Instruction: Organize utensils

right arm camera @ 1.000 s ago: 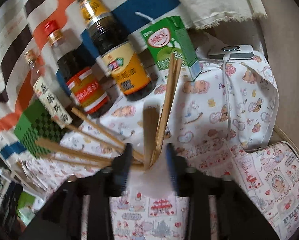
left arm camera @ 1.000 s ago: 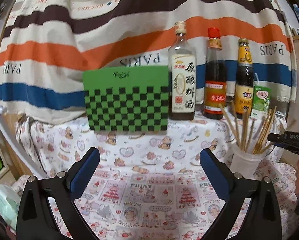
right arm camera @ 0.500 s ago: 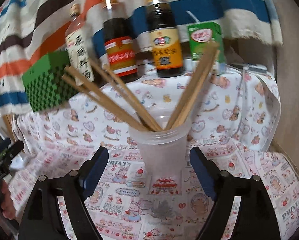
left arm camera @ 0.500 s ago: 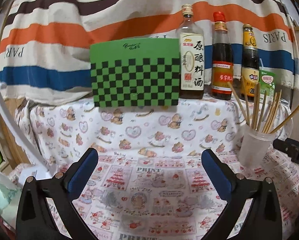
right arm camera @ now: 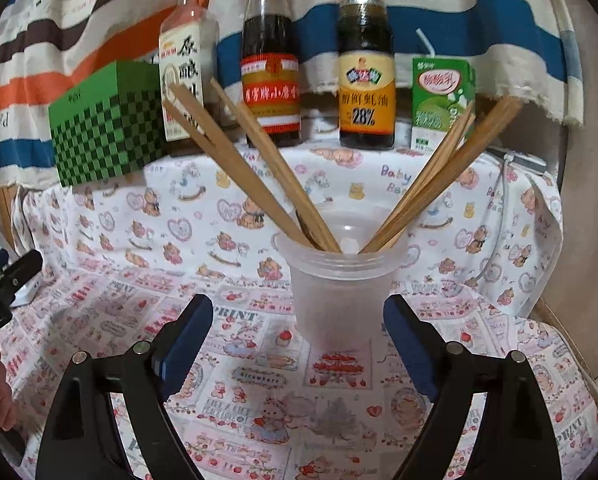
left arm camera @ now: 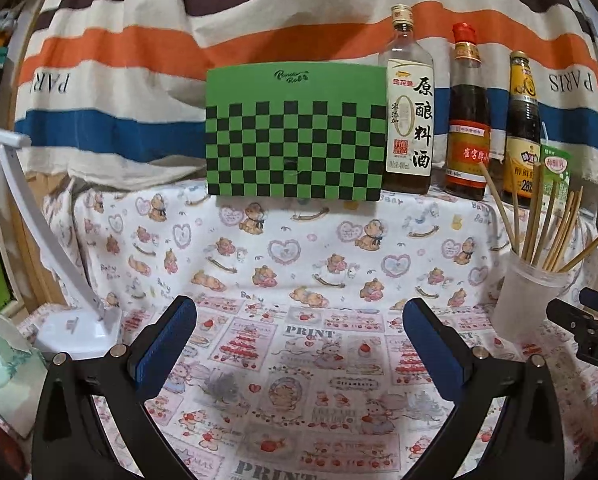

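Observation:
A frosted plastic cup point(right arm camera: 341, 292) stands upright on the printed tablecloth and holds several wooden chopsticks point(right arm camera: 255, 168) that fan out to both sides. My right gripper point(right arm camera: 299, 332) is open and empty, just in front of the cup, with its jaws level with the cup's base. In the left wrist view the cup point(left arm camera: 529, 300) with the chopsticks point(left arm camera: 539, 220) stands at the right. My left gripper point(left arm camera: 299, 340) is open and empty over the middle of the cloth, well left of the cup.
A green checkered box point(left arm camera: 295, 130) stands at the back. Three sauce bottles point(left arm camera: 409, 108) and a green drink carton point(right arm camera: 441, 100) line the back right. A white lamp base point(left arm camera: 77, 330) sits at the left. A striped cloth hangs behind.
My right gripper has opened, let go of the chopsticks and drawn back from the cup. My left gripper has lowered a little toward the cloth.

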The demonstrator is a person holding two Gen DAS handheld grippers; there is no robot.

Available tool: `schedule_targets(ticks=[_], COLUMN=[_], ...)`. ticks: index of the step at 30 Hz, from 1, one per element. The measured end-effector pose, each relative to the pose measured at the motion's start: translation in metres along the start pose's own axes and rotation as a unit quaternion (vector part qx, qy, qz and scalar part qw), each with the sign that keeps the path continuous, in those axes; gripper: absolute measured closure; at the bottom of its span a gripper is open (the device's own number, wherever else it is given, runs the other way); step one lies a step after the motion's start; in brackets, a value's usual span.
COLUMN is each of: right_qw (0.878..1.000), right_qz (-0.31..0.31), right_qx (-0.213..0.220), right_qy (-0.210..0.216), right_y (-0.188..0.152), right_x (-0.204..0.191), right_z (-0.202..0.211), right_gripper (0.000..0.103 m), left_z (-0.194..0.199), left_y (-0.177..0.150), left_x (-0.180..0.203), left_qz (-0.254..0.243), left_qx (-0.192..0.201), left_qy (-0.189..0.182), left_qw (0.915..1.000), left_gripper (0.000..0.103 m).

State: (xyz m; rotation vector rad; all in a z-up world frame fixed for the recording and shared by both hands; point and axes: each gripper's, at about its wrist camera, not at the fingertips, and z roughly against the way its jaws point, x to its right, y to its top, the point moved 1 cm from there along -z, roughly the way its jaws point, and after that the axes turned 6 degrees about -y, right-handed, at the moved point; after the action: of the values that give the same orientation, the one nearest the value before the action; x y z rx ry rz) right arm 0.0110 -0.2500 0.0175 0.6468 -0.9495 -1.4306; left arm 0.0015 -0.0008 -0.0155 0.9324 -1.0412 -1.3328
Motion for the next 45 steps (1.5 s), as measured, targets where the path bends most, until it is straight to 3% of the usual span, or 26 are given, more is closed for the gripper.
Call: schedule_targets(ticks=[5,12,14,20,45], right_qw=[1.000,0.999,0.998,0.994,0.995], right_qz=[-0.022,-0.020,-0.016,0.007,0.007], right_qx=[0.000,0.043,0.054,0.102,0.095], right_qy=[-0.002,-0.008,-0.007,-0.022,-0.012], right_y=[0.000,-0.001,-0.001,-0.004,-0.005], right_x=[0.009,0.008,0.007,-0.004,-0.005], right_z=[-0.001,0.017,0.021,0.042,0.042], right_gripper=[0.014,0.007,0.000,0.000,0.000], left_z=[0.002,0.004,0.003,0.003,0.003], left_y=[0.001,0.001,0.001,0.001,0.000], left_x=[0.007,0.004,0.006,0.005,0.004], left_qz=[-0.016,-0.010,-0.013,-0.012,-0.012], left_qx=[0.004,0.009,0.009,0.007,0.004], left_qy=[-0.007,-0.005,-0.007,-0.009,-0.009], left_qw=[0.9998,0.9999,0.9999,0.9999,0.9999], left_gripper=[0.001,0.001,0.000,0.000,0.000])
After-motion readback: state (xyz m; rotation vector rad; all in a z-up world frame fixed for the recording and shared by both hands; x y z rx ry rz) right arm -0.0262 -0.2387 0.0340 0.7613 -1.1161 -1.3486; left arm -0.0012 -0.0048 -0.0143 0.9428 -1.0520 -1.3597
